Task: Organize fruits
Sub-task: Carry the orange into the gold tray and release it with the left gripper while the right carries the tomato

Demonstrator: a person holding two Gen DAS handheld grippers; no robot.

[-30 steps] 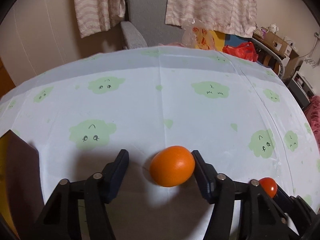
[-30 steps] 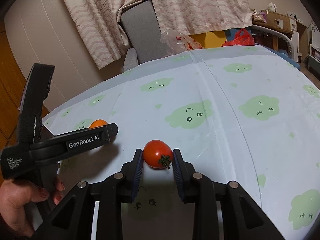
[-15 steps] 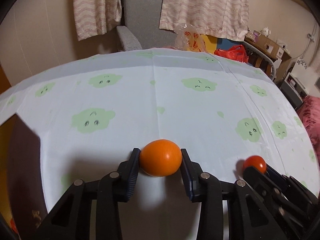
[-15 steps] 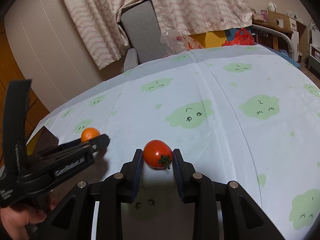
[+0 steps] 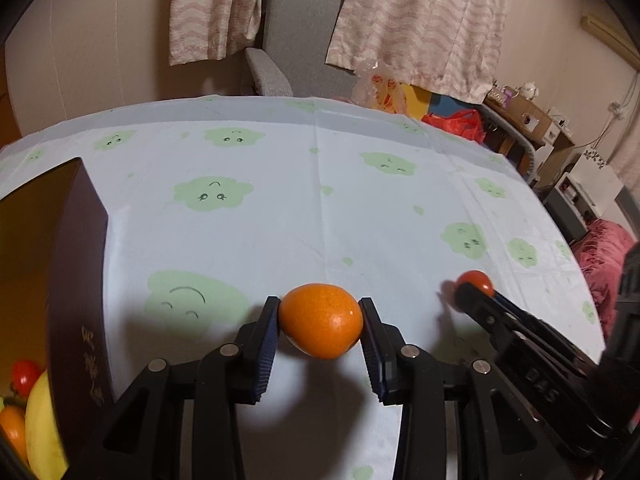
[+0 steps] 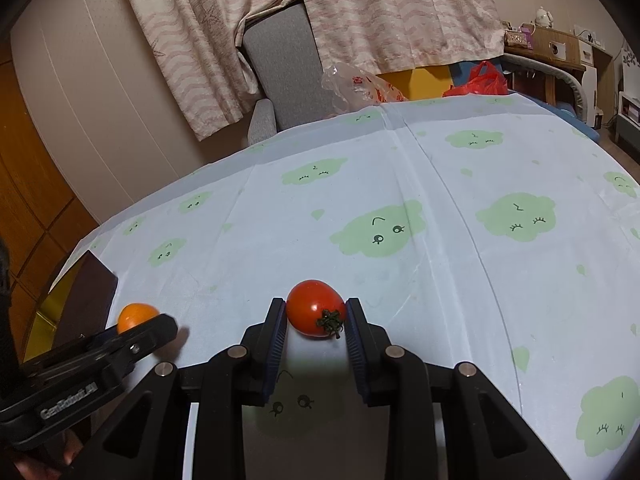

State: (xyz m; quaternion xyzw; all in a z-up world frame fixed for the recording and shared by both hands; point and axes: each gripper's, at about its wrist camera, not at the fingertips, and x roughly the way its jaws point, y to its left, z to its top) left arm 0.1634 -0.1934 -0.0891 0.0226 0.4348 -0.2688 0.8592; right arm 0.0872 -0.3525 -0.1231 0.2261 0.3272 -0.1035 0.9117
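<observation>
My left gripper point(image 5: 320, 320) has closed on the tangerine point(image 5: 321, 320); right gripper point(image 6: 316, 316) clamps the cherry tomato point(image 6: 315, 307). Box point(image 5: 76, 280) holds fruit; both await boxing.

Both views are fisheye and sit close behind their own tool, looking forward and slightly down along its two fingers, which fill the lower part of each frame.

The left wrist view has the left tool point(image 5: 320, 320) at bottom centre, low over the worktop point(image 5: 320, 208), facing the grey chair point(image 5: 296, 40) and curtains point(image 5: 420, 20) at the top of the frame. The right tool point(image 5: 472, 286) shows at lower right.

The right wrist view has the right tool point(image 6: 316, 314) at bottom centre, facing the same chair point(image 6: 284, 64) and curtains point(image 6: 400, 8), over the worktop point(image 6: 440, 200). The left tool point(image 6: 152, 320) shows at lower left.

The two views share the cloud-print worktop, the chair, the curtains and each other's tool.
</observation>
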